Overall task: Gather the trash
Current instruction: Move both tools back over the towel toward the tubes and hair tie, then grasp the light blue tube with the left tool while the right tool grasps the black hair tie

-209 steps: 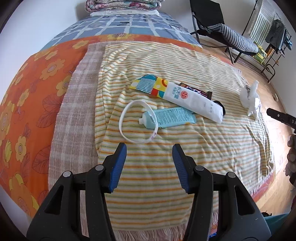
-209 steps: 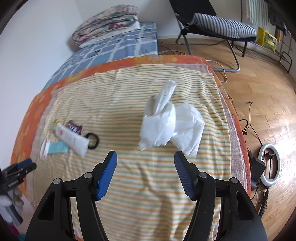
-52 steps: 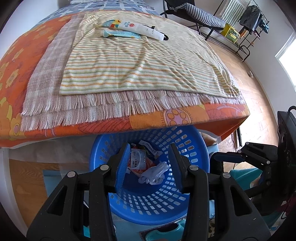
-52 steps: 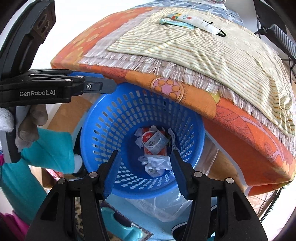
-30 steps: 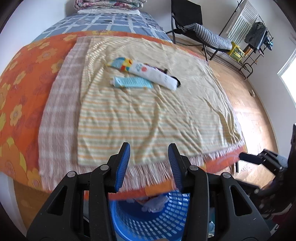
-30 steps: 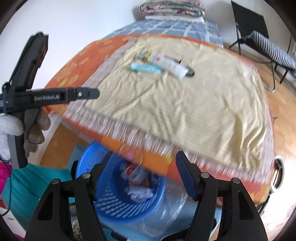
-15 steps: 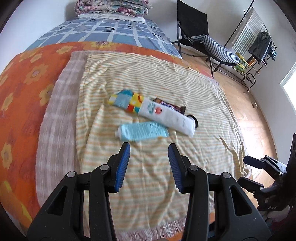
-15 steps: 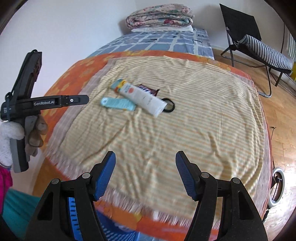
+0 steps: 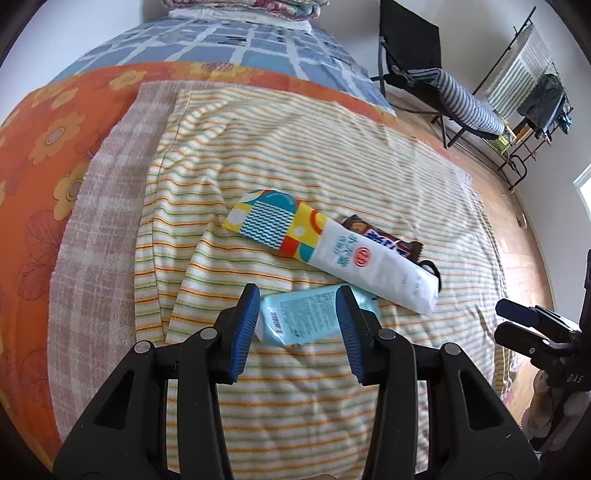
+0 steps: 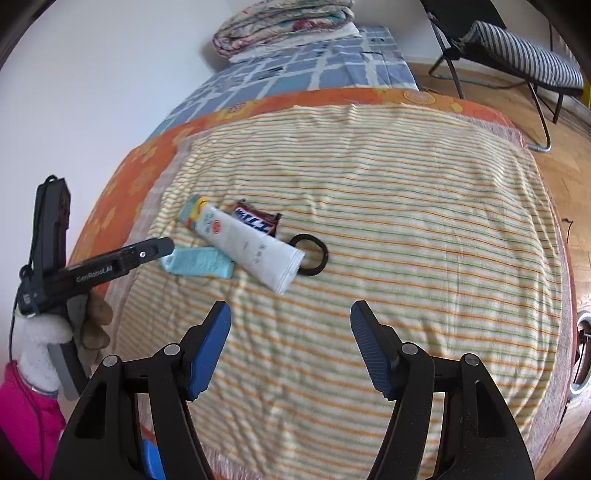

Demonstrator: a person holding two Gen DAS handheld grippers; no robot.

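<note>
On the striped blanket (image 9: 332, 155) lie a light-blue tube (image 9: 306, 315), a long white tube with a colourful end (image 9: 332, 251), a dark candy wrapper (image 9: 384, 242) and a black ring (image 10: 309, 254). My left gripper (image 9: 298, 328) is open, its blue pads on either side of the light-blue tube, just above it. My right gripper (image 10: 290, 341) is open and empty, above the blanket nearer than the pile. The light-blue tube (image 10: 197, 263), white tube (image 10: 251, 247) and wrapper (image 10: 256, 218) also show in the right wrist view.
The bed has an orange flowered cover (image 9: 40, 140) and a blue checked sheet (image 9: 229, 40) with folded quilts (image 10: 280, 26) at its head. A folding chair (image 9: 443, 85) and a clothes rack (image 9: 535, 92) stand on the wooden floor to the right.
Both grippers rose from the blue basket below the bed edge and moved over the blanket. The left gripper closed in on the light-blue tube, which now lies between its pads.
</note>
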